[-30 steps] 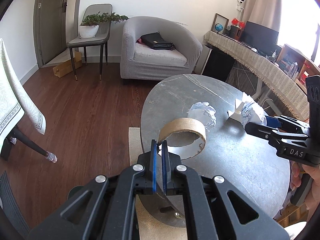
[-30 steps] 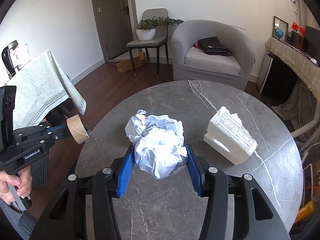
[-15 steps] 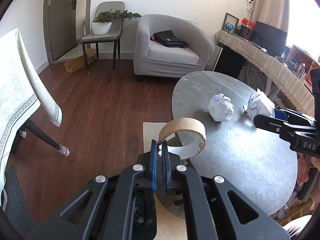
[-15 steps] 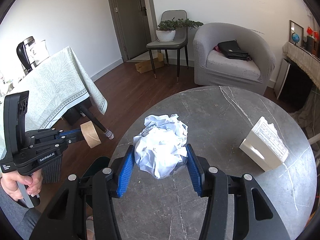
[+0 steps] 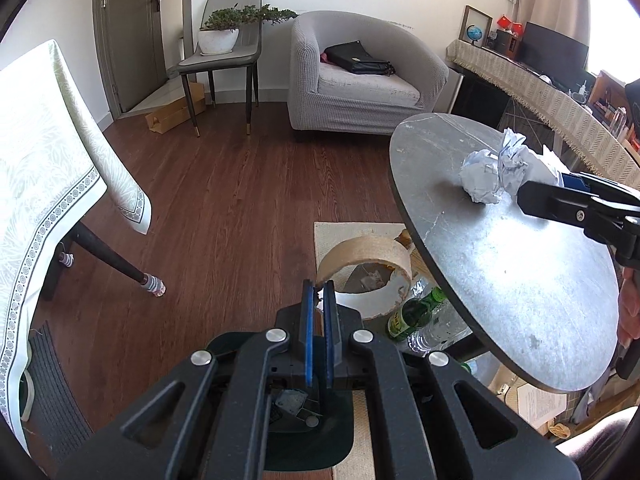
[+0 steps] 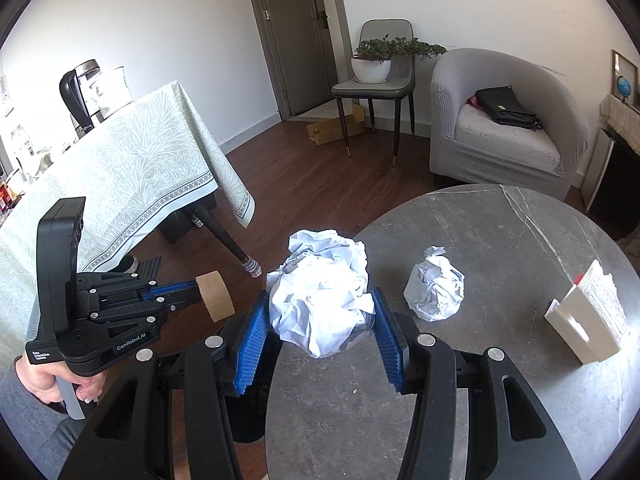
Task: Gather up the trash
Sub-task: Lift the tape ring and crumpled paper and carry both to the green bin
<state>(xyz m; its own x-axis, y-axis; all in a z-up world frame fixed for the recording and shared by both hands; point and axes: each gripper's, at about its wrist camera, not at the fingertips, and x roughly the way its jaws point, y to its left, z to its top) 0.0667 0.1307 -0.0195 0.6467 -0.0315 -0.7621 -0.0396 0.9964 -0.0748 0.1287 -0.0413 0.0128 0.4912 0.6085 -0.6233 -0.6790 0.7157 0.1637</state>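
Observation:
My left gripper (image 5: 319, 292) is shut on the edge of a brown cardboard tape ring (image 5: 364, 264), held off the round grey table (image 5: 520, 280) above the floor. The same gripper (image 6: 192, 294) and ring (image 6: 216, 296) show at the left of the right wrist view, a hand on the grip. My right gripper (image 6: 320, 298) is shut on a large crumpled white paper ball (image 6: 320, 280) at the table's left edge (image 6: 500, 240). From the left wrist view, the right gripper (image 5: 560, 196) and its ball (image 5: 514, 156) appear at the right. A smaller paper ball (image 6: 436, 292) (image 5: 480, 178) lies on the table.
A white box (image 6: 588, 320) lies at the table's right. A dark bin (image 5: 304, 432) sits on the floor under my left gripper. A green bottle (image 5: 416, 312) lies under the table edge. A cloth-covered table (image 6: 140, 176) stands left; an armchair (image 6: 508, 120) and chair (image 6: 376, 80) stand behind.
Both grippers have moved left with their loads. The tape ring went from above the table to off its edge, over the floor. The big paper ball travelled from the table's middle to its left edge.

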